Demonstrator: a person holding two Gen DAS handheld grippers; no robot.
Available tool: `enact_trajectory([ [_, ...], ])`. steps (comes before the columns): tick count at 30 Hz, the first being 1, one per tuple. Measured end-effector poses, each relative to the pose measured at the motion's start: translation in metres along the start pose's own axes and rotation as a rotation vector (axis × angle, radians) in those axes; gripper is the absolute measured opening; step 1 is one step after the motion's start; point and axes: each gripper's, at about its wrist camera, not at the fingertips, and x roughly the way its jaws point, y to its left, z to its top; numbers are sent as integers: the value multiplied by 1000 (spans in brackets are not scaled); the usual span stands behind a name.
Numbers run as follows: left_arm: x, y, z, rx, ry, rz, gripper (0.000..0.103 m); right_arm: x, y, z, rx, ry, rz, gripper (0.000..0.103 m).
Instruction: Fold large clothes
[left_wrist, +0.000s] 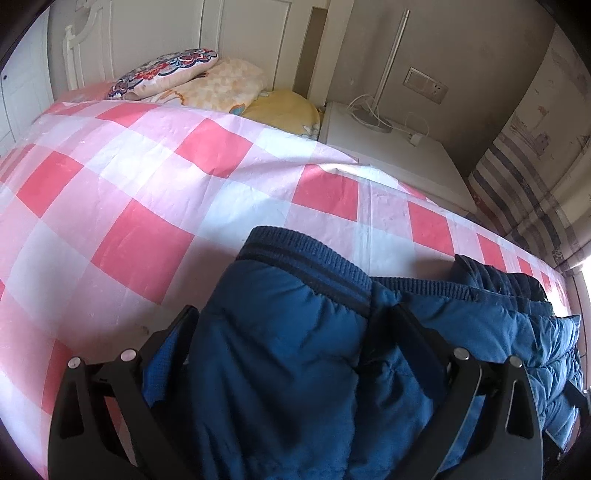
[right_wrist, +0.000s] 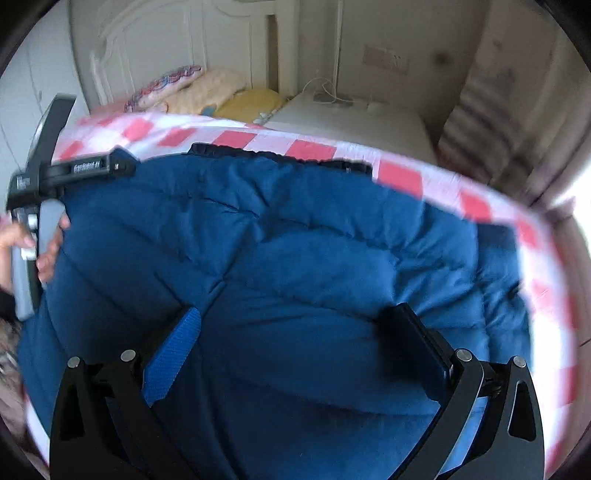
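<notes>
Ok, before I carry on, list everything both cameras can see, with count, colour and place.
padded jacket: one, dark blue, spread on the bed's near part, ribbed hem toward the pillows
bed cover: one, pink, red and white check, under the jacket
pillows: three, one patterned, one cream, one yellow, at the headboard
bedside cabinet: one, white, right of the bed, white cables on top
wall socket: one, beige, above the cabinet
curtain: one, striped, far right
hand: one, holding the left gripper's handle, left edge
left gripper: black, jacket cloth between its fingers
right gripper: black, fingers apart over the jacket
</notes>
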Motion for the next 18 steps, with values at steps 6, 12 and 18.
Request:
enact_trajectory([
  [6, -1, 0, 0, -1, -3, 1, 101, 4, -5, -3, 27, -15, 30, 99],
  [12, -28, -20, -2, 78, -94, 146, 100, 5, -3, -3, 36, -33, 35, 99],
  [18, -94, -80, -39, 276, -219, -68, 101, 2, -3, -8, 32, -36, 28, 99],
])
